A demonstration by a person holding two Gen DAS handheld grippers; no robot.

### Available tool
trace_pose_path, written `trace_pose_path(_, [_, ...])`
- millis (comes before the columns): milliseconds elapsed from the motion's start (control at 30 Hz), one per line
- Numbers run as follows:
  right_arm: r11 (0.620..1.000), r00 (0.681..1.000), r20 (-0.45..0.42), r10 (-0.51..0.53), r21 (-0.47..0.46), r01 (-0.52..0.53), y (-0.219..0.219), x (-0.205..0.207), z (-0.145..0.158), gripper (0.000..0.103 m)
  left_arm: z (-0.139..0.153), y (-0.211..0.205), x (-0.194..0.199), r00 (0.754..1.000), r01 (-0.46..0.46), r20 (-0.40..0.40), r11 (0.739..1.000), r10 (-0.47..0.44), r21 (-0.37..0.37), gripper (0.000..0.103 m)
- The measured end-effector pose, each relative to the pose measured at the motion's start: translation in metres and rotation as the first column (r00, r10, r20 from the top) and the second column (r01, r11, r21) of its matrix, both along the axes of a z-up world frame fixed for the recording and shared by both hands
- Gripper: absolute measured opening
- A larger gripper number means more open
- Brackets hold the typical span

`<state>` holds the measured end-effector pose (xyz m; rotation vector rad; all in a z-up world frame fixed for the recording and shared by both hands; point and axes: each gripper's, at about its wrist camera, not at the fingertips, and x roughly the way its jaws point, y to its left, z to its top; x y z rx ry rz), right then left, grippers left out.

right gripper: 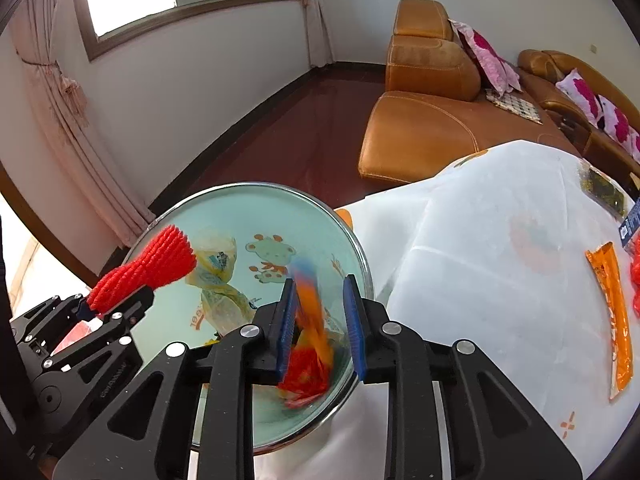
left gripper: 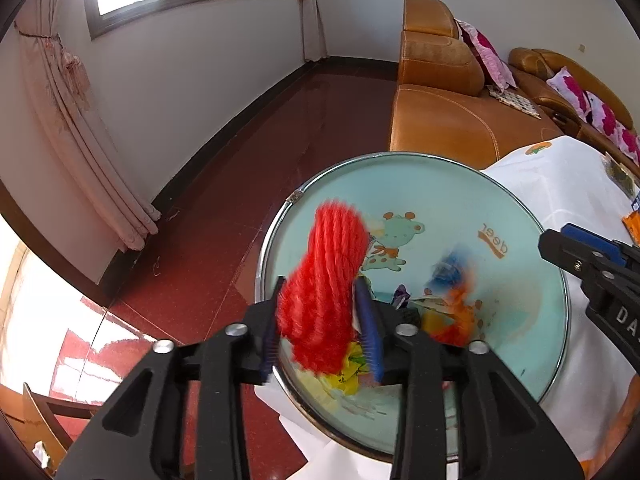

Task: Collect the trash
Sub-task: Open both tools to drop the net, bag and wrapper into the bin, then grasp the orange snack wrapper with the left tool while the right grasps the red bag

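Note:
A round pale-green basin [left gripper: 440,184] with a cartoon deer print sits at the edge of the white-clothed table; it also shows in the right wrist view [right gripper: 256,208]. My left gripper [left gripper: 320,312] is shut on a red bristly brush [left gripper: 328,280], which it holds over the basin [right gripper: 152,268]. My right gripper [right gripper: 320,320] is open above the basin, and a blurred orange-and-blue wrapper [right gripper: 310,300] is between its fingers in mid-air. Crumpled wrappers [right gripper: 216,280] lie in the basin, with a red one [right gripper: 308,372] below the right gripper.
The white tablecloth [right gripper: 500,260] carries an orange snack packet [right gripper: 612,320] at right and a dark green packet [right gripper: 604,188] farther back. An orange leather sofa [right gripper: 420,132] with pink cushions stands behind the table. Red tiled floor [left gripper: 240,184] lies to the left.

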<state>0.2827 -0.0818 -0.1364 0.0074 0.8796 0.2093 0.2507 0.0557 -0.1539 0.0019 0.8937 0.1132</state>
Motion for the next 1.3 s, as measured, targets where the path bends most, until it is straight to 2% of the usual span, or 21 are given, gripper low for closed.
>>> trace_pose_path(133, [1.0,1.0,0.003,-0.014,0.009,0.014,-0.005,-0.003,0.002,0.027,0.001,0.001,-0.001,1.0,-0.011,-0.001,1.0,0.011,-0.007,0.046])
trace_pose_path(267, [0.999,1.0,0.001,-0.028,0.02,0.028,-0.014,-0.006,0.006,0.031,0.004,-0.004,-0.004,1.0,-0.019,0.001,1.0,0.019,0.006,0.057])
trace_pose_path(333, [0.999,0.999,0.009,-0.039,0.028,0.039,-0.017,-0.011,0.009,0.048,0.008,-0.005,-0.007,1.0,-0.023,0.012,1.0,0.023,0.011,0.061])
trace_pose_path(400, [0.998,0.998,0.03,-0.05,0.037,0.049,-0.021,-0.019,0.016,0.057,0.014,-0.008,-0.01,0.999,-0.03,0.025,0.999,0.029,0.014,0.075])
trace_pose_path(467, [0.998,0.997,0.05,-0.06,0.038,0.058,-0.026,-0.025,0.022,0.062,0.017,-0.009,-0.013,0.999,-0.032,0.03,0.999,0.032,0.011,0.079])
trace_pose_path(533, [0.996,0.994,0.069,-0.083,0.023,0.081,-0.034,-0.031,0.027,0.072,0.018,-0.014,-0.016,0.999,-0.026,0.029,1.0,0.025,0.017,0.082])
trace_pose_path(633, [0.988,0.982,0.117,-0.149,-0.028,0.153,-0.048,-0.044,0.03,0.08,0.019,-0.021,-0.019,1.0,-0.015,0.022,0.999,0.014,0.034,0.084])
trace_pose_path(700, [0.98,0.973,0.129,-0.189,-0.037,0.195,-0.063,-0.054,0.031,0.081,0.02,-0.028,-0.023,1.0,0.001,0.022,1.0,-0.002,0.024,0.084])
trace_pose_path(800, [0.97,0.963,0.12,-0.24,-0.004,0.242,-0.089,-0.07,0.032,0.081,0.022,-0.044,-0.028,0.999,0.043,0.023,0.999,-0.043,0.017,0.085])
trace_pose_path(900, [0.95,0.942,0.124,-0.31,0.008,0.312,-0.124,-0.088,0.033,0.081,0.026,-0.074,-0.033,0.992,0.117,0.033,0.993,-0.118,0.026,0.085])
trace_pose_path(1000, [0.925,0.92,0.116,-0.374,-0.015,0.379,-0.162,-0.102,0.031,0.081,0.028,-0.109,-0.035,0.979,0.199,0.038,0.98,-0.199,0.01,0.085])
trace_pose_path(1300, [0.833,0.836,0.131,-0.533,-0.093,0.546,-0.281,-0.153,0.025,0.081,0.032,-0.214,-0.028,0.931,0.363,0.039,0.932,-0.363,-0.009,0.084])
